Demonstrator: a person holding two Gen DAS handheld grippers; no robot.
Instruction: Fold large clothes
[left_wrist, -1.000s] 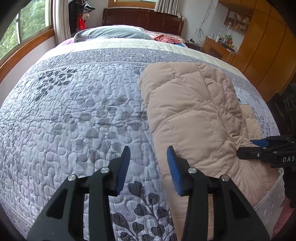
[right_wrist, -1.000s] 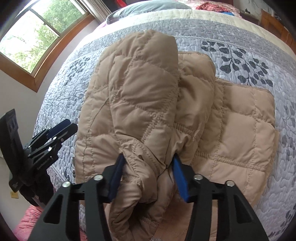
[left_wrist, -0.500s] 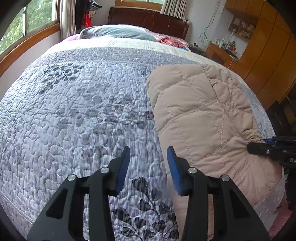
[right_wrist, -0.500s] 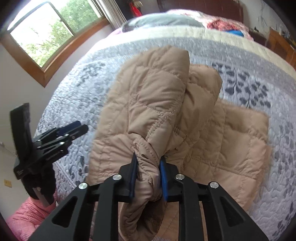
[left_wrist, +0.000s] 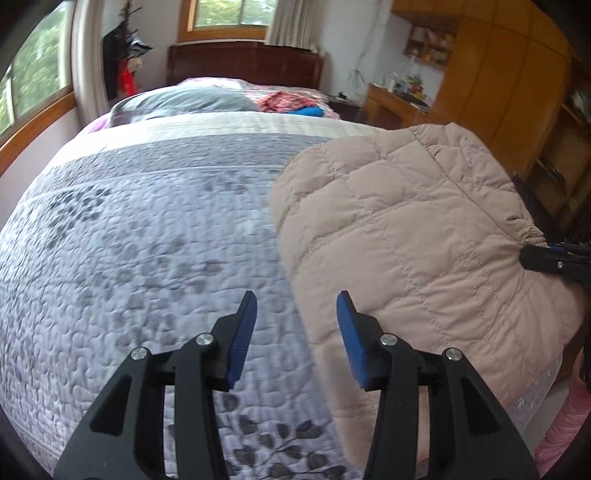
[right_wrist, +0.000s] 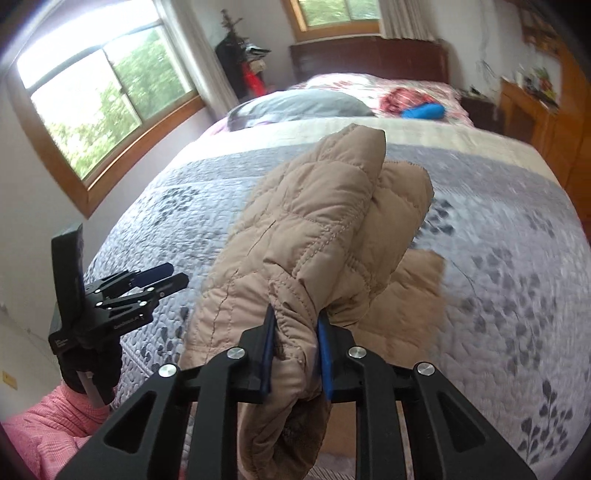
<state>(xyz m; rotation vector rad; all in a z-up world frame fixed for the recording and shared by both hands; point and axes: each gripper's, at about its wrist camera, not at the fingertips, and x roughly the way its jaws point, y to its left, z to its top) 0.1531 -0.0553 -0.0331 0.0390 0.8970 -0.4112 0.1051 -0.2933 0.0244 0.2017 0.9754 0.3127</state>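
A tan quilted jacket (left_wrist: 406, 236) lies on the grey floral bedspread (left_wrist: 129, 240) at the bed's near right part. My right gripper (right_wrist: 295, 332) is shut on a bunched fold of the jacket (right_wrist: 321, 229) and holds it raised above the bed; it shows at the right edge of the left wrist view (left_wrist: 546, 258). My left gripper (left_wrist: 295, 317) is open and empty, above the bedspread just left of the jacket's edge. It also shows in the right wrist view (right_wrist: 159, 277), left of the jacket.
A grey pillow (left_wrist: 184, 103) and red and blue items (left_wrist: 291, 105) lie at the head of the bed by the dark headboard (left_wrist: 243, 66). Wooden cabinets (left_wrist: 498, 85) stand on the right. Windows (right_wrist: 99, 107) line the left wall.
My right gripper closed on the jacket fold and lifted it up off the bed. Both views tilted upward. My left gripper stayed open beside the jacket.
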